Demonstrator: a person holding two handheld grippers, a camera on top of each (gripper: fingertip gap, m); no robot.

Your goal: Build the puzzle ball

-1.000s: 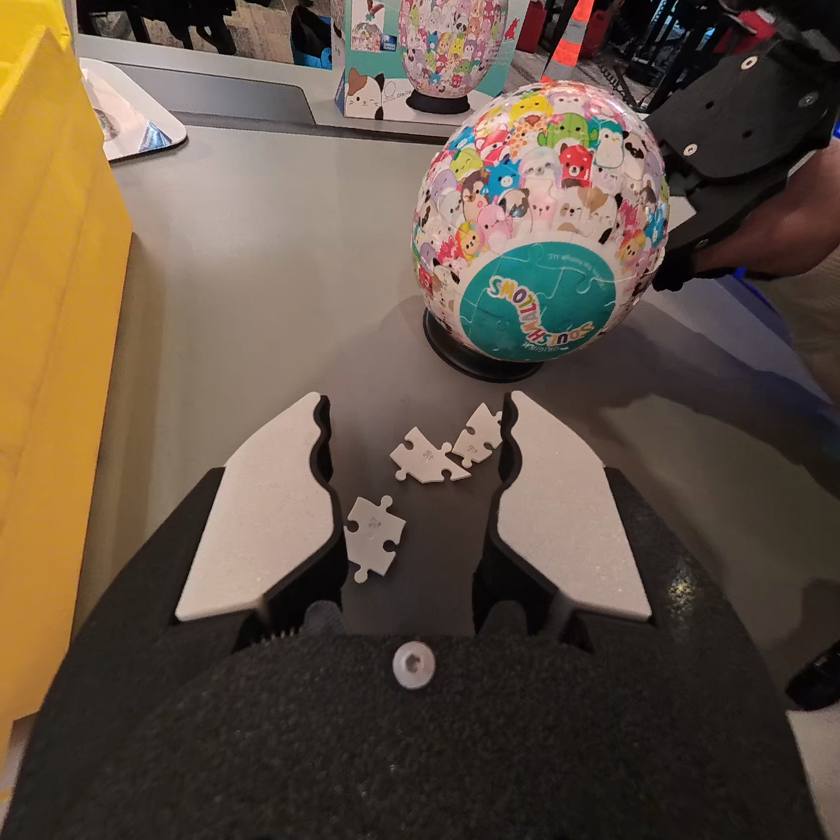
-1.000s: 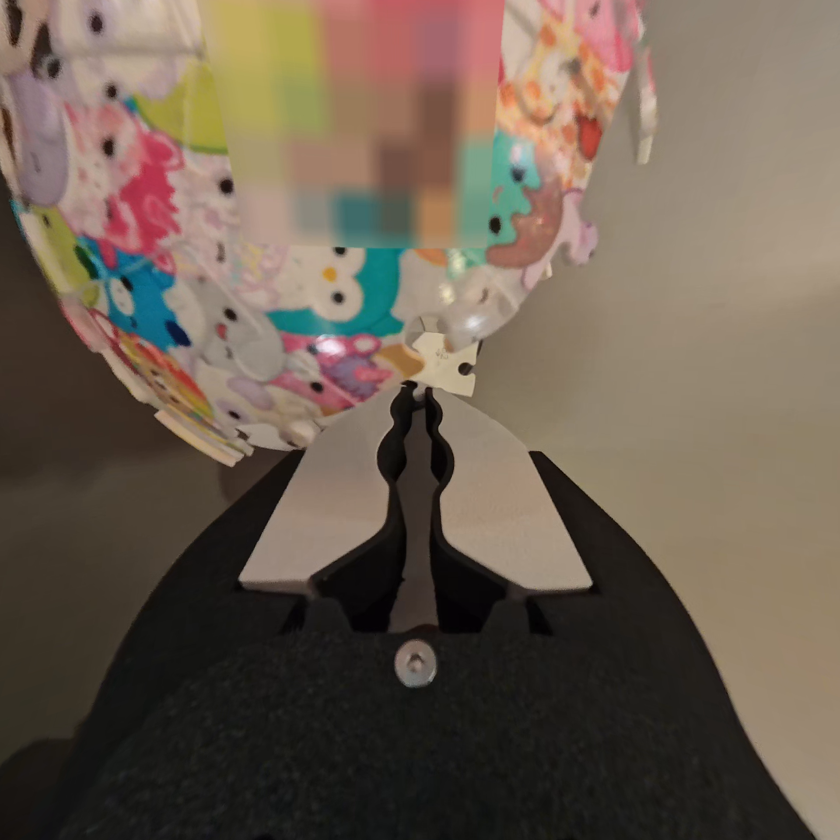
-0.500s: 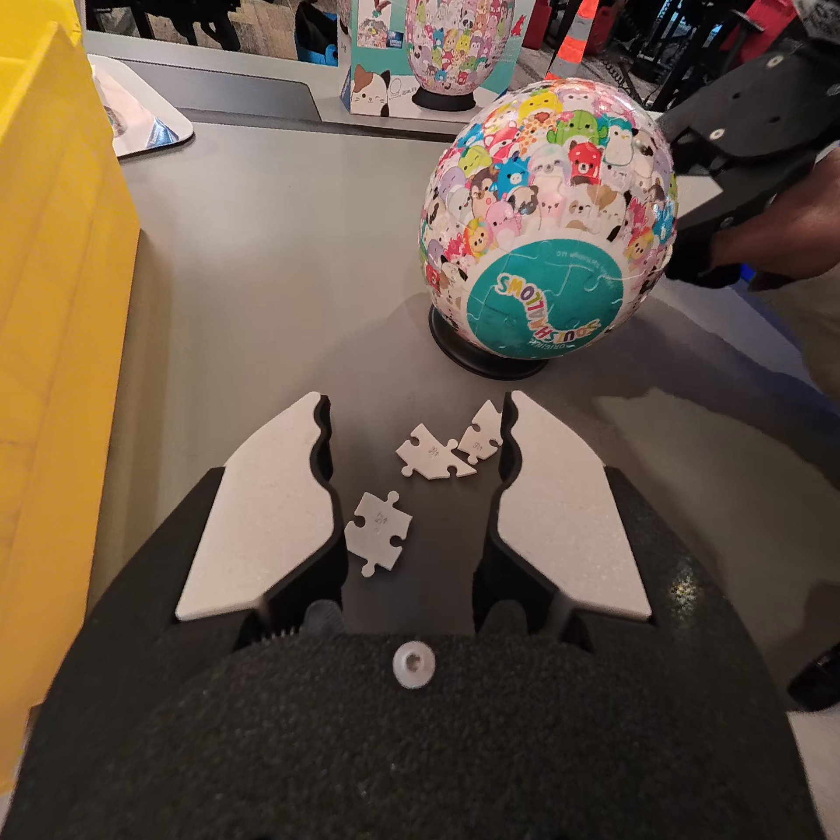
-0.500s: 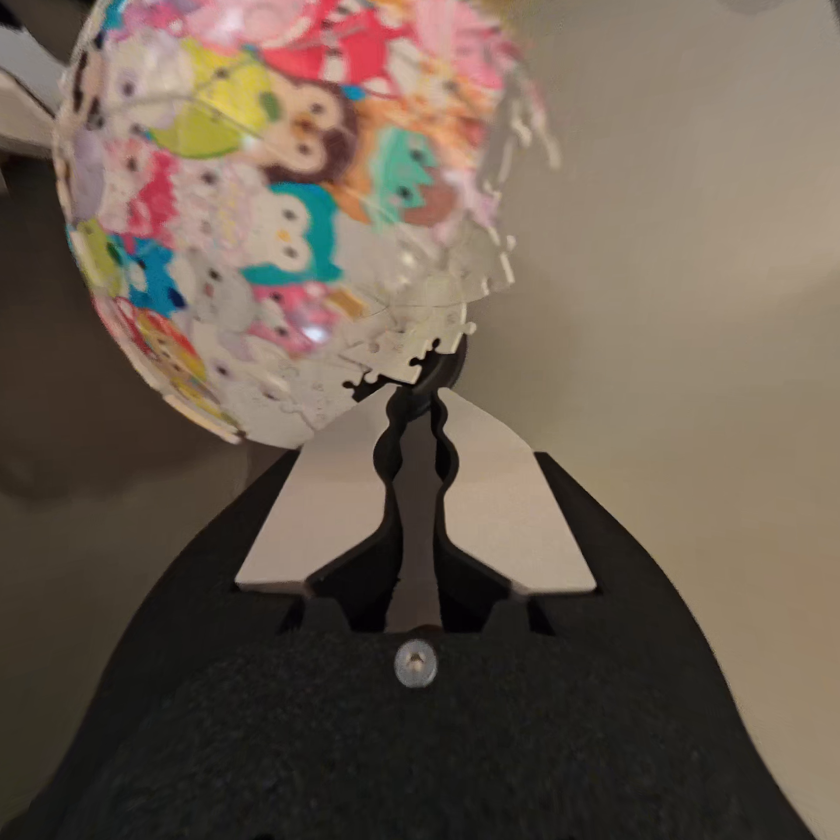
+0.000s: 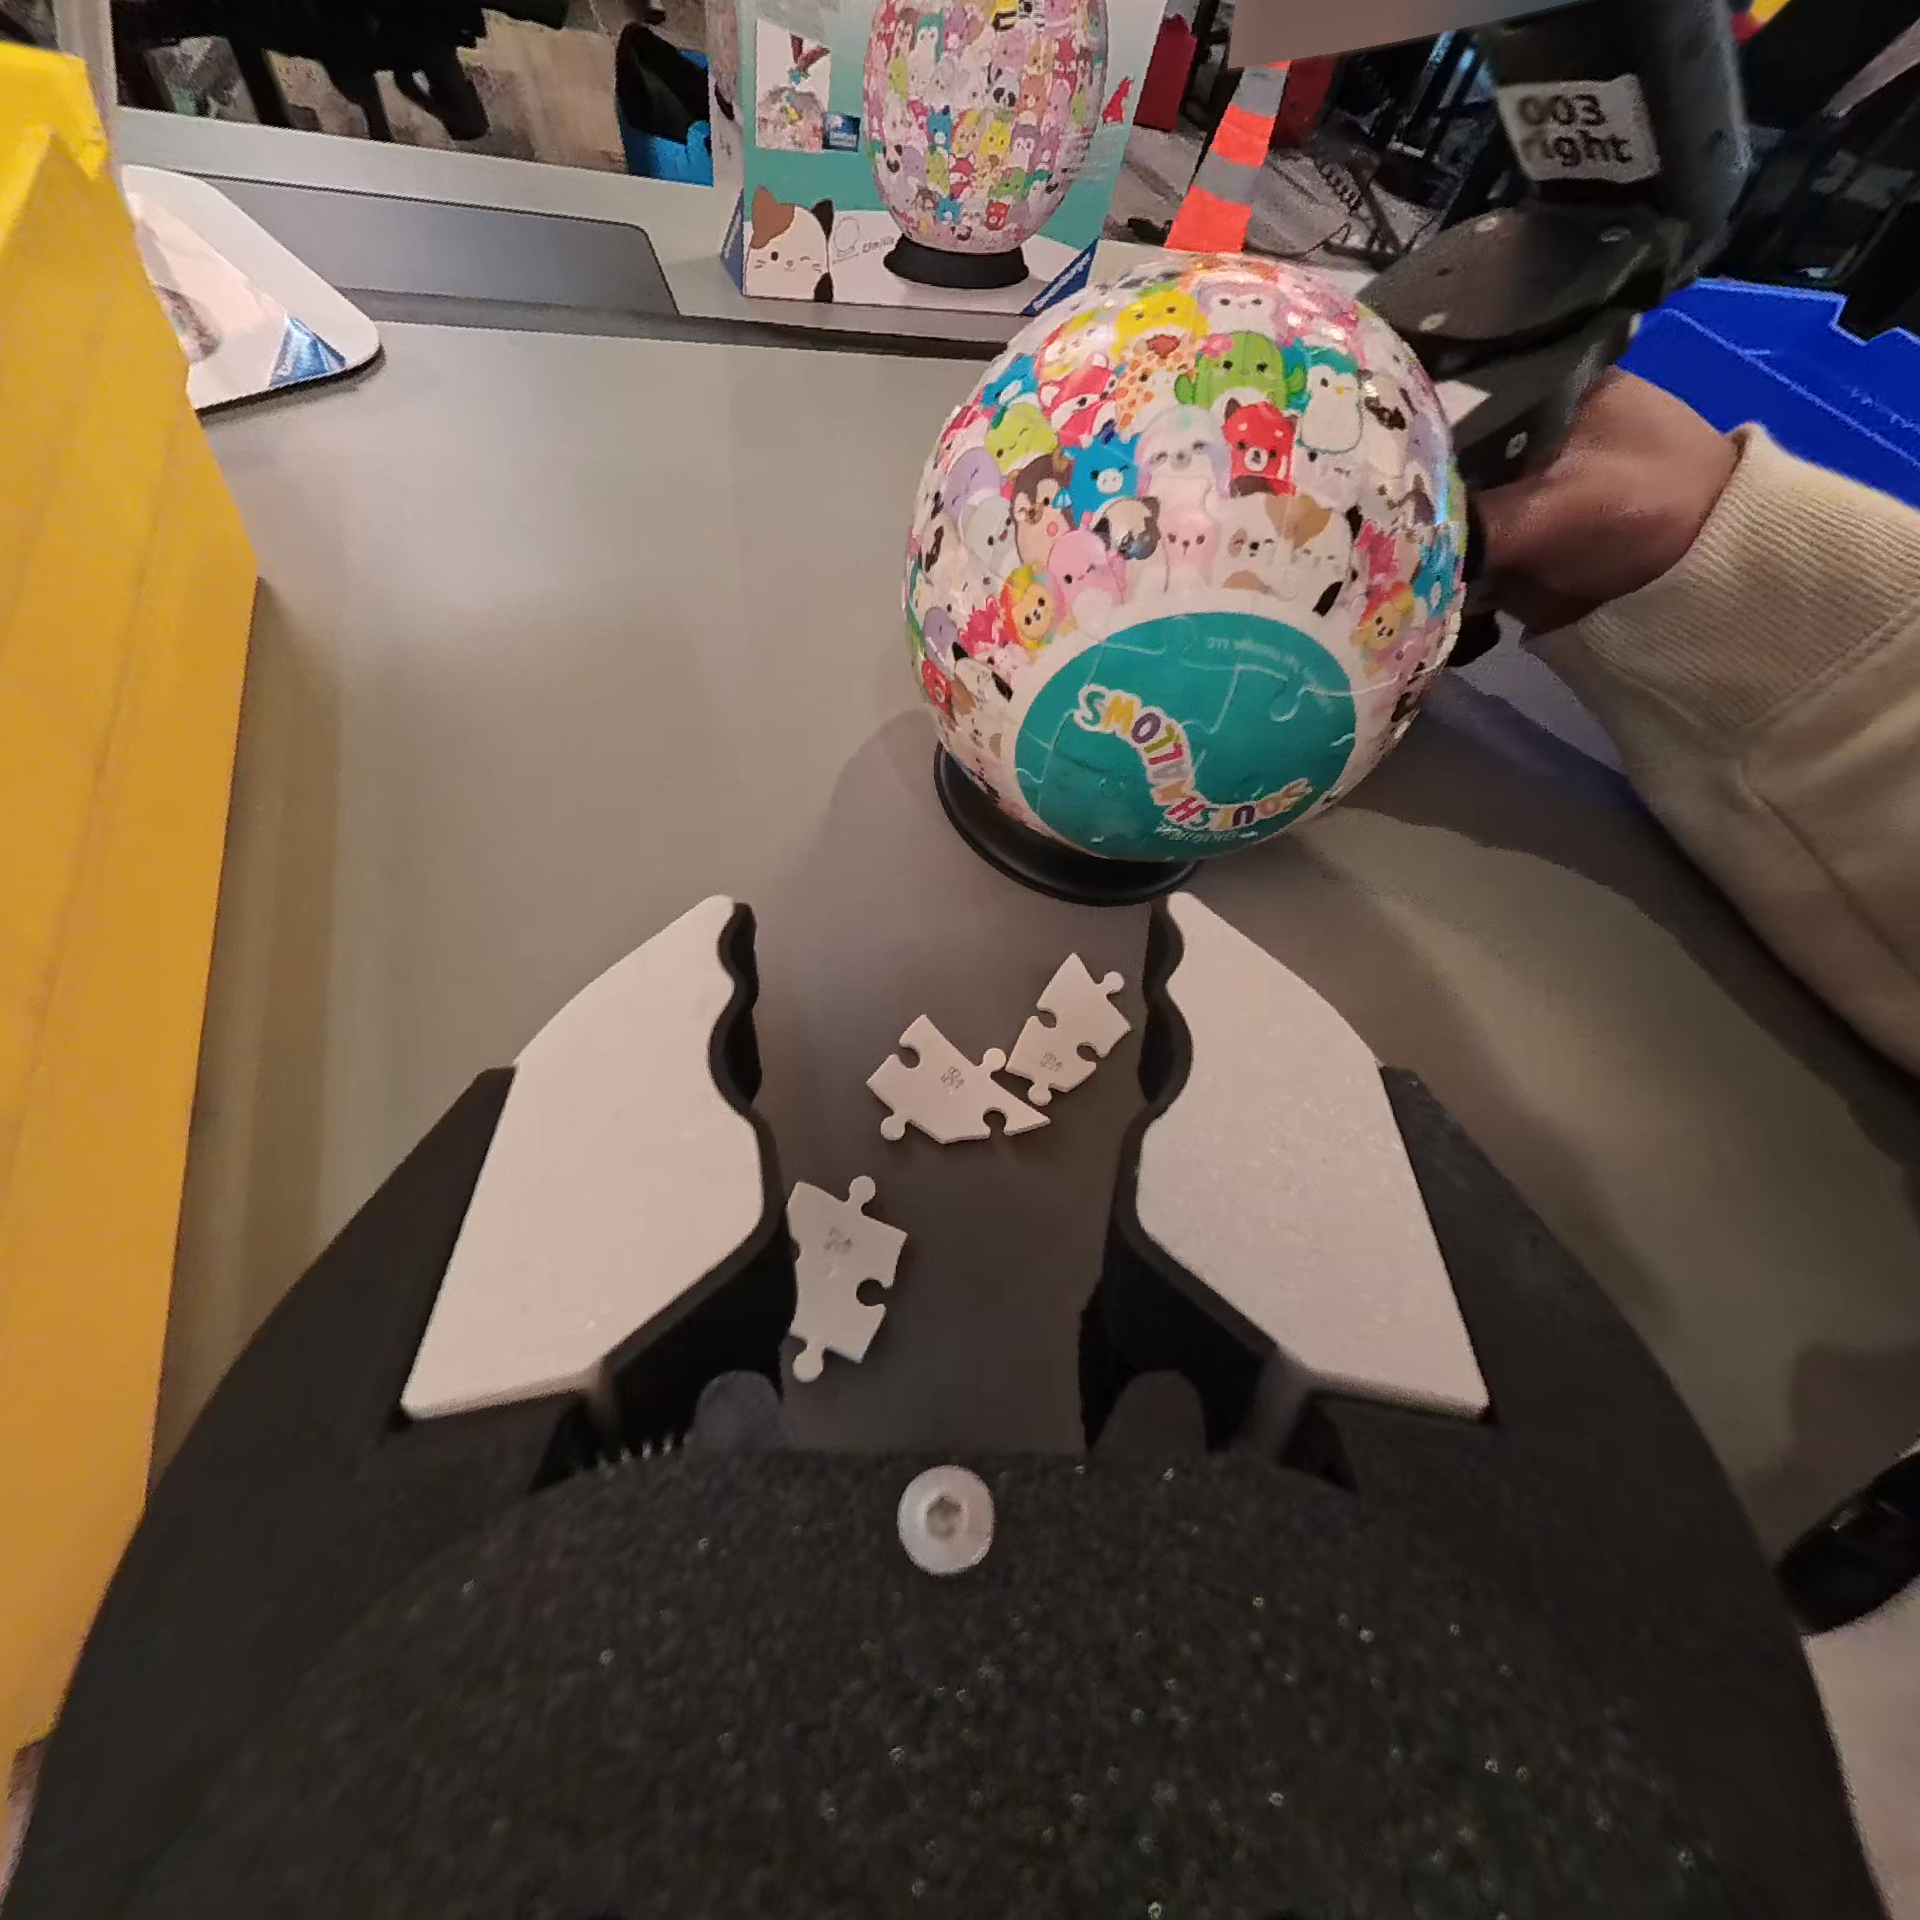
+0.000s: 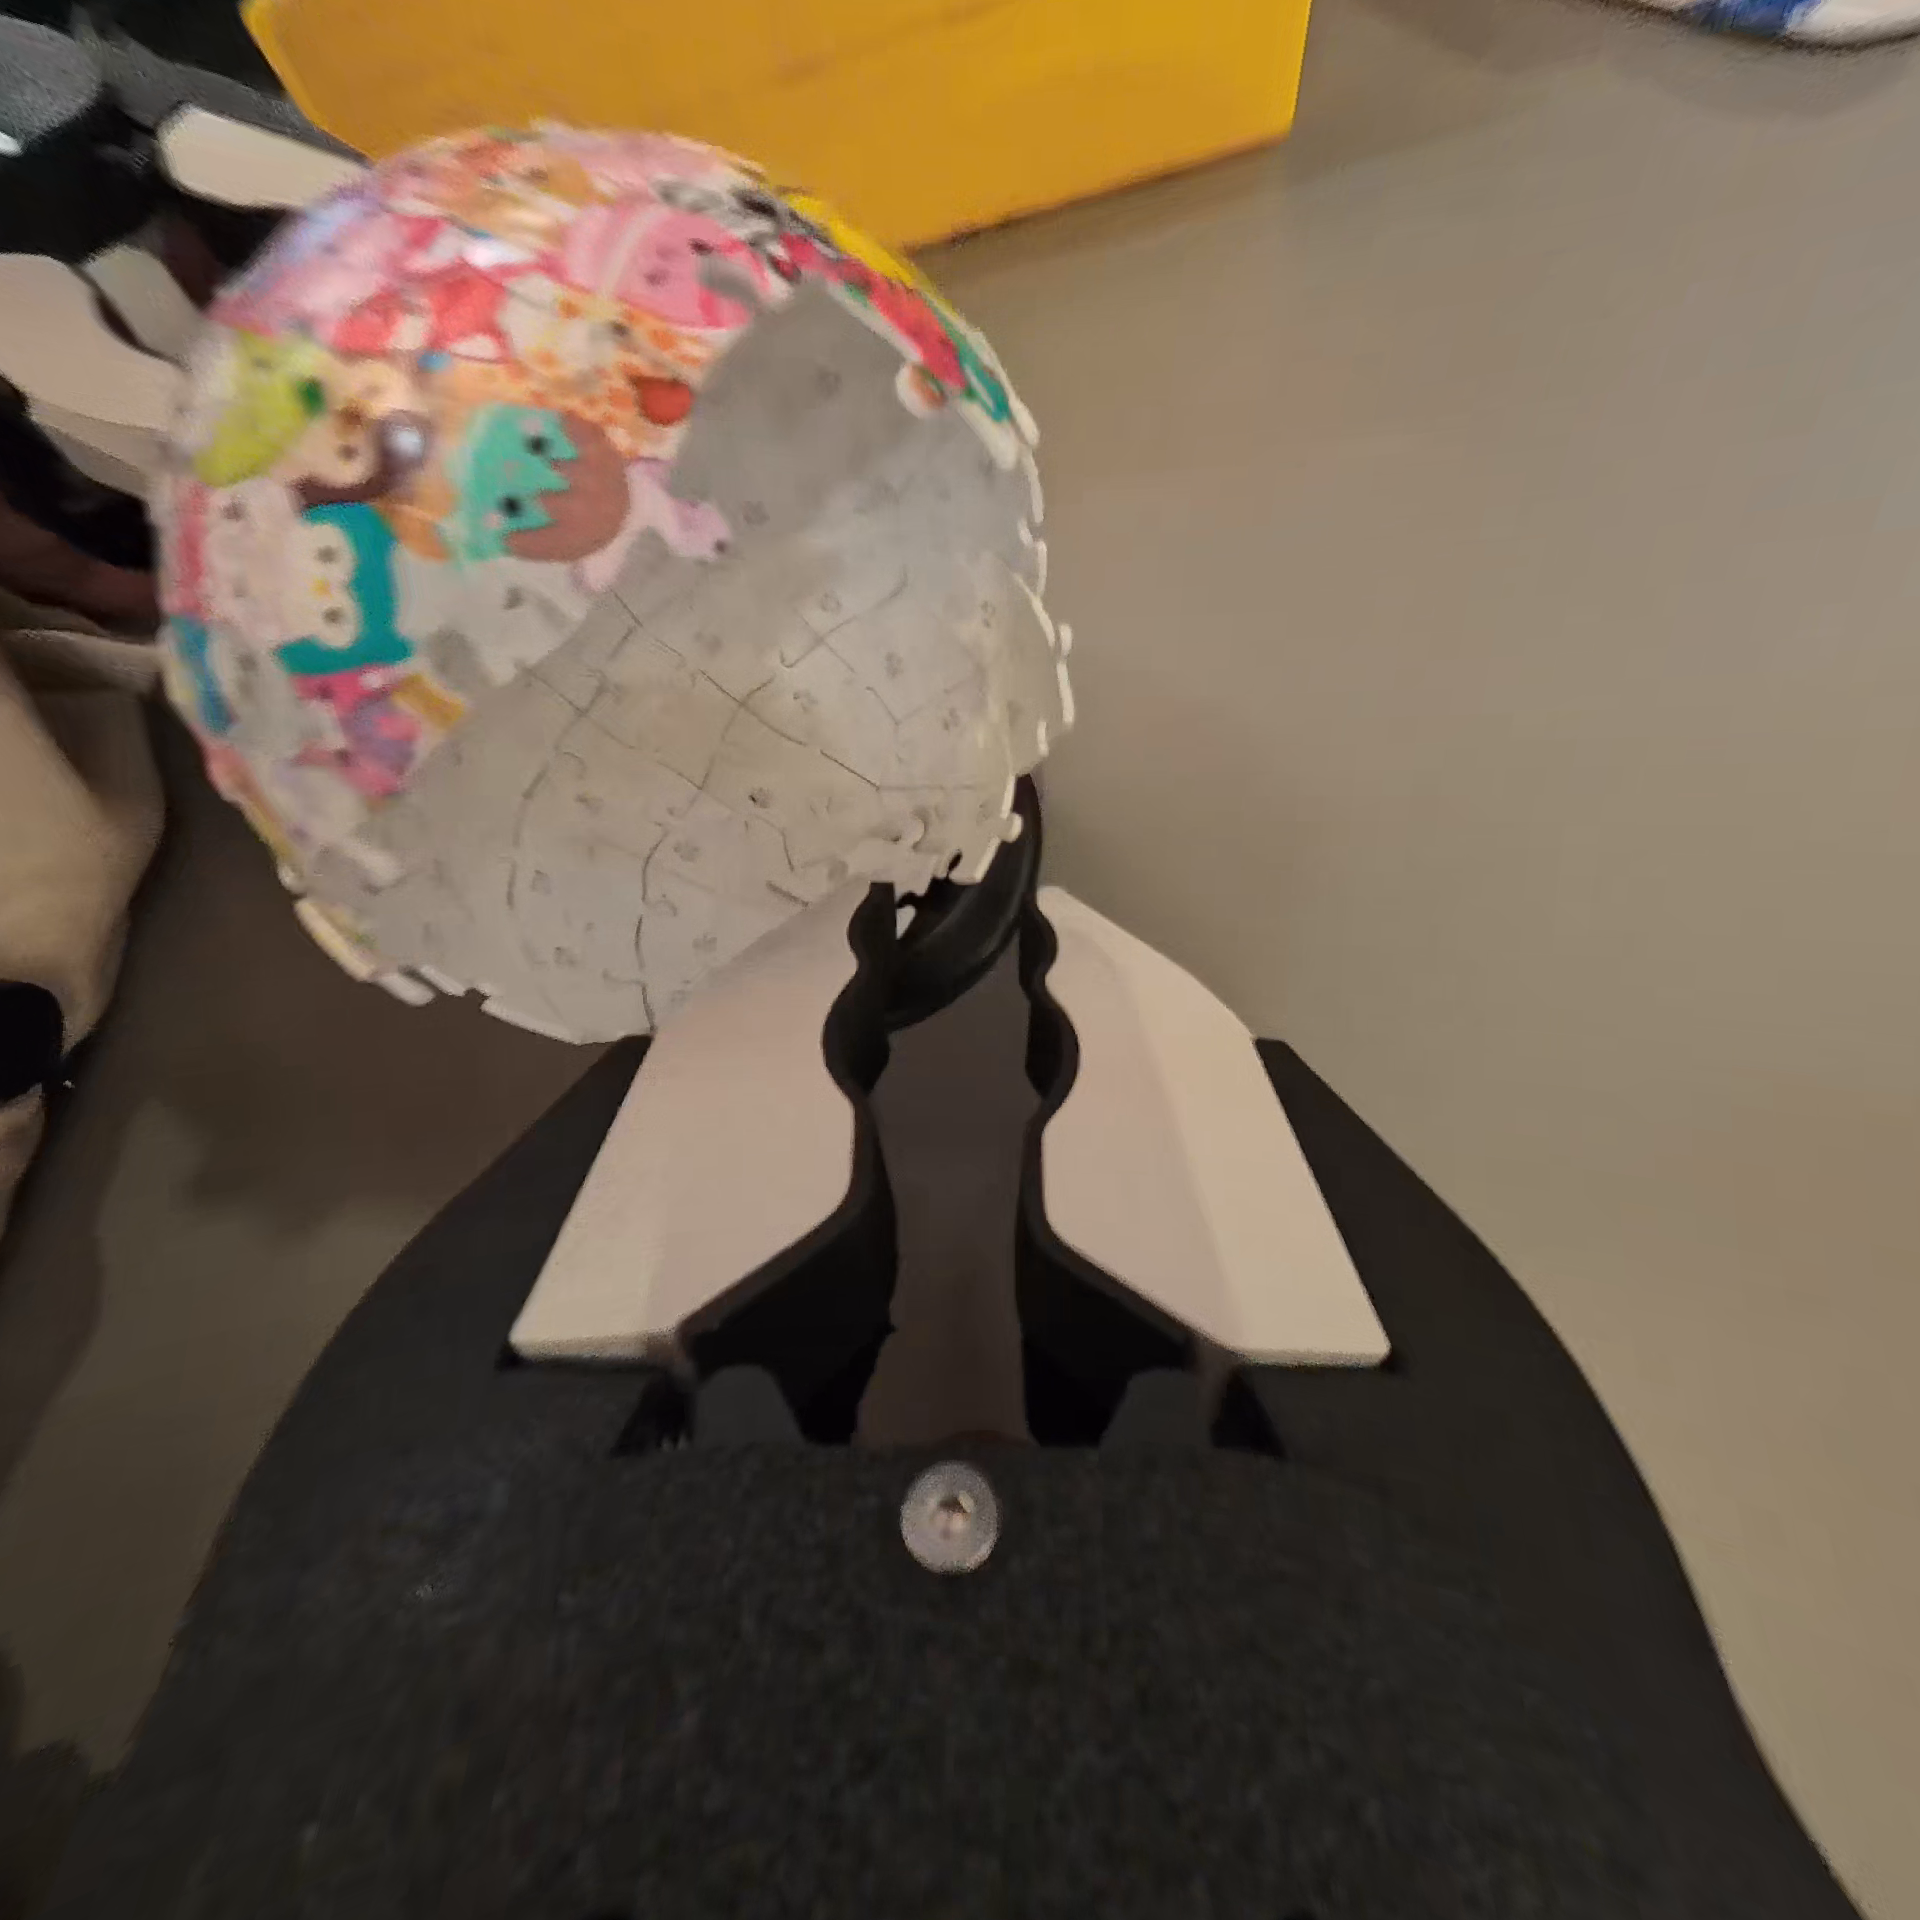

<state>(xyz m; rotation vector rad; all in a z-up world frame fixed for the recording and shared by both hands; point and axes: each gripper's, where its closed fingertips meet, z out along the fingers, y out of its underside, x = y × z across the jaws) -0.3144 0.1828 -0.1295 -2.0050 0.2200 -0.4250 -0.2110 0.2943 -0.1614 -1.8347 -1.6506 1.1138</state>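
We noted a yellow bin [image 5: 94, 727] standing along the left edge of the grey table [image 5: 582, 582], and in the right wrist view the same bin [image 6: 831, 94] lay at the far side. A white tray [image 5: 260, 301] rested at the table's far left corner. Beyond the table stood an orange-and-grey cone [image 5: 1231, 156], with a blue crate [image 5: 1787, 364] at the right edge.

Lettering on puzzle ball [image 5: 1184, 582], box [image 5: 914, 156] (logo), claw label [image 5: 1574, 130]

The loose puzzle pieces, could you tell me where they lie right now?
In the left wrist view, three loose puzzle pieces lie face-down on the grey table, between the open left gripper fingers, just before the ball's black stand.
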